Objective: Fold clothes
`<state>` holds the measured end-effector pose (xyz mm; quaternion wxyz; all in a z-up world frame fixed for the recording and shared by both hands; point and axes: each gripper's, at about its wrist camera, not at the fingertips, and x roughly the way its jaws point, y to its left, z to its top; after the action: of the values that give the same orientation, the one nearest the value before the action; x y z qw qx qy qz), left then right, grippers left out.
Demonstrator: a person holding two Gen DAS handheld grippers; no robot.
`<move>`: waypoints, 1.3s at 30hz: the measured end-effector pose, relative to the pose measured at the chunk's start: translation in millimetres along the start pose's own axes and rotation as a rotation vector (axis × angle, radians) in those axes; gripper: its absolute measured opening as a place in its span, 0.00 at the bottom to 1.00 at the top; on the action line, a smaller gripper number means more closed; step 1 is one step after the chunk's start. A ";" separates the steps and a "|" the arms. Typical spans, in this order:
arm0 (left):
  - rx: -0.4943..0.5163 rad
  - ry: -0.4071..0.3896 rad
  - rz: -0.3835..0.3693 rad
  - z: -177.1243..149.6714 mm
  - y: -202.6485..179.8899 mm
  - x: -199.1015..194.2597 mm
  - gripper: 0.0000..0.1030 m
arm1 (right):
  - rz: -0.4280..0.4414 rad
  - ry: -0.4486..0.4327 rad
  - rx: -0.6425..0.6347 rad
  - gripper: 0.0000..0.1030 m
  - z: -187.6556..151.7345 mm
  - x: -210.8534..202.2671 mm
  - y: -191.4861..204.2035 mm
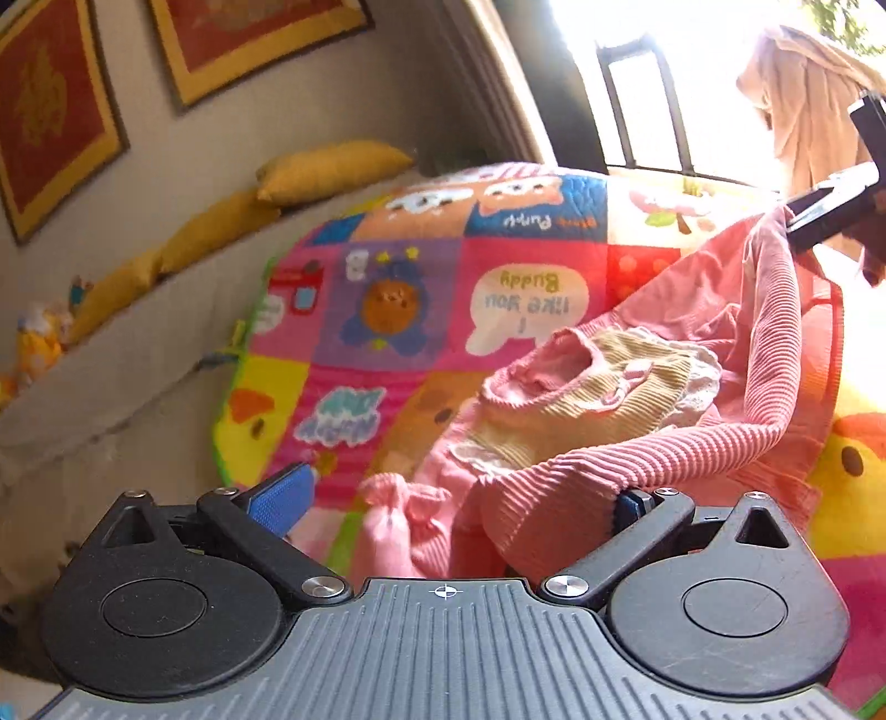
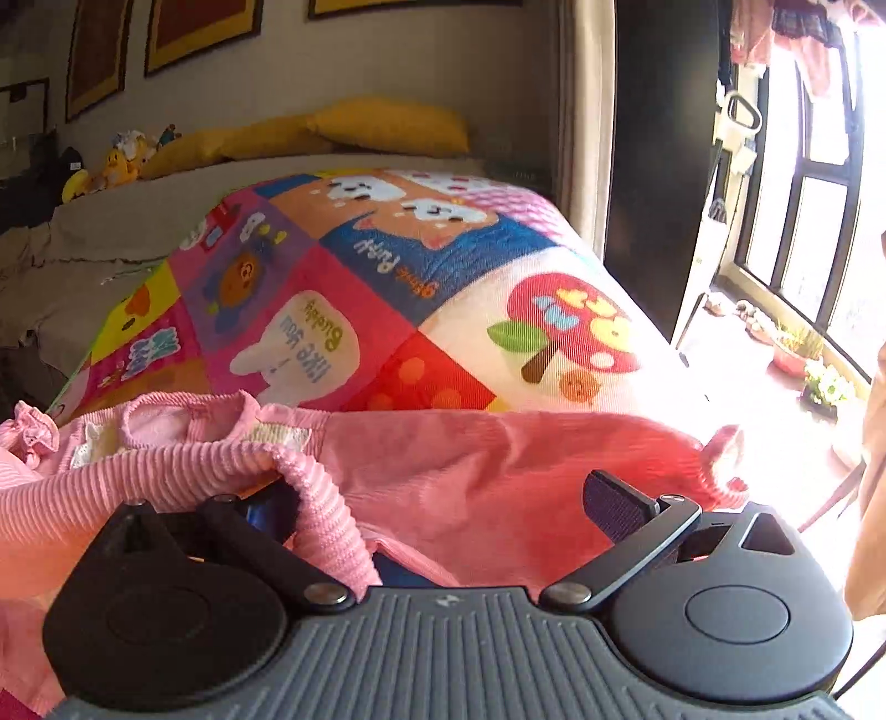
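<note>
The left claw [image 1: 454,498] is spread wide, its right finger buried in the ribbed hem of the pink garment [image 1: 692,343]. The garment lies on the patchwork quilt [image 1: 398,310] near the bed's near edge. The right claw [image 2: 443,504], also wide, has the hem draped over its left finger.

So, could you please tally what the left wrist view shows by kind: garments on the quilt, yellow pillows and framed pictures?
Garments on the quilt: 2, as far as I can tell: pink ribbed garment, cream ribbed top
Yellow pillows: 3
Framed pictures: 2
Total: 7
</note>
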<state>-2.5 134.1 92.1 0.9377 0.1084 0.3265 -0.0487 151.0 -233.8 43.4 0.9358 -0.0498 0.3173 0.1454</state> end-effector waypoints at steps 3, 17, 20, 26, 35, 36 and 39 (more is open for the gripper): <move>-0.213 0.145 -0.049 -9.7 28.2 48.7 1.00 | 0.021 0.127 0.060 1.00 -13.7 38.5 -6.8; -0.223 -0.051 -0.077 -10.3 23.0 -44.8 1.00 | -0.037 -0.091 -0.123 1.00 -30.6 -30.2 -19.6; -0.092 -0.118 -0.034 -8.9 -30.7 -59.0 1.00 | -0.089 -0.123 -0.165 1.00 -28.8 -30.0 -8.5; 0.323 -0.063 0.105 -32.5 -136.5 -18.8 1.00 | -0.147 -0.180 -0.131 1.00 -16.0 -22.6 1.8; 0.451 0.053 0.352 -61.6 -109.1 31.8 1.00 | -0.184 -0.223 -0.187 1.00 -19.9 -31.1 8.1; 0.458 0.046 0.383 -62.9 -103.9 23.6 1.00 | -0.184 -0.232 -0.181 1.00 -21.0 -35.8 6.5; 0.476 0.015 0.469 -64.3 -89.8 -8.2 1.00 | -0.169 -0.266 -0.158 1.00 -24.0 -58.3 -0.3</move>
<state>-62.1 62.1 32.7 0.8693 0.3971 0.2788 0.0942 93.0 -252.6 59.9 0.9716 -0.1299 0.1729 0.0959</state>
